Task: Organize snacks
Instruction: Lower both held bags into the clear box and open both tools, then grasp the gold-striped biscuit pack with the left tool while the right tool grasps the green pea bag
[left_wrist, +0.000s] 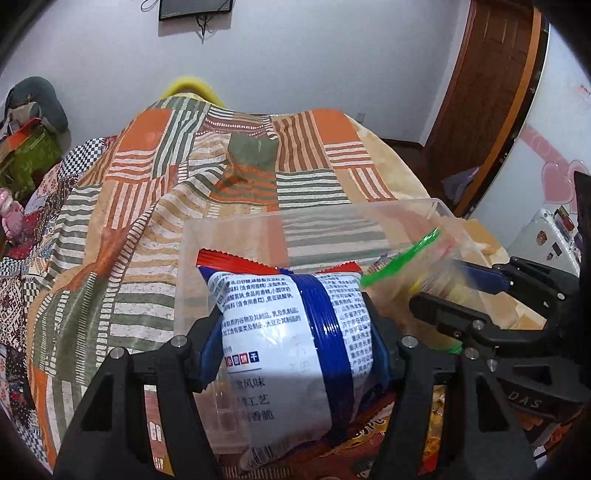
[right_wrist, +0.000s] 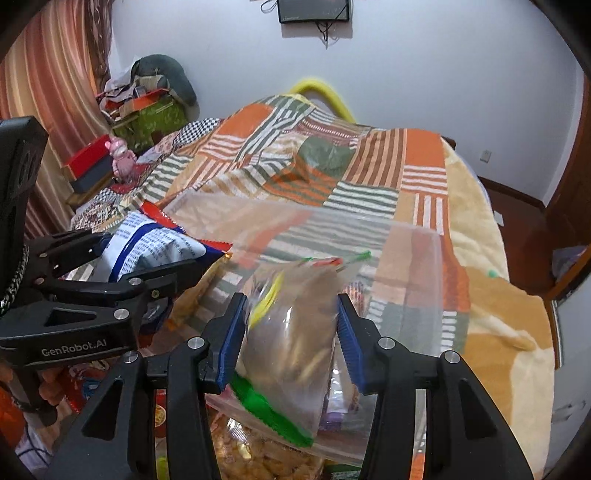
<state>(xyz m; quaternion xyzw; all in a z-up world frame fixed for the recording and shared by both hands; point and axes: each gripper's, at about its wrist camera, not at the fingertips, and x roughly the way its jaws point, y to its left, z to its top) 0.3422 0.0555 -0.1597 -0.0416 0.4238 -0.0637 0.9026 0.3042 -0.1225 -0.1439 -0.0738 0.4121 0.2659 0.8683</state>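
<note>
My left gripper (left_wrist: 291, 306) is shut on a puffy white and blue snack bag (left_wrist: 280, 332) with a red serrated top, its blue pads (left_wrist: 210, 343) pressing both sides. The bag hangs over a clear plastic bin (left_wrist: 332, 210) on the bed. My right gripper (right_wrist: 291, 299) is shut on a clear zip bag (right_wrist: 295, 339) with green edges and brownish biscuits inside, held over the same bin (right_wrist: 424, 266). Each gripper shows in the other's view: the right gripper (left_wrist: 436, 280) beside the zip bag's green strip (left_wrist: 402, 258), the left gripper (right_wrist: 159, 251) around the snack bag (right_wrist: 155, 232).
Orange and red snack packs (right_wrist: 258, 458) lie under both grippers inside the bin. A patchwork quilt (left_wrist: 147, 184) covers the bed behind it. Boxes and clutter (right_wrist: 147, 107) stand at the far left by a curtain, a wooden door (left_wrist: 480, 92) at the right.
</note>
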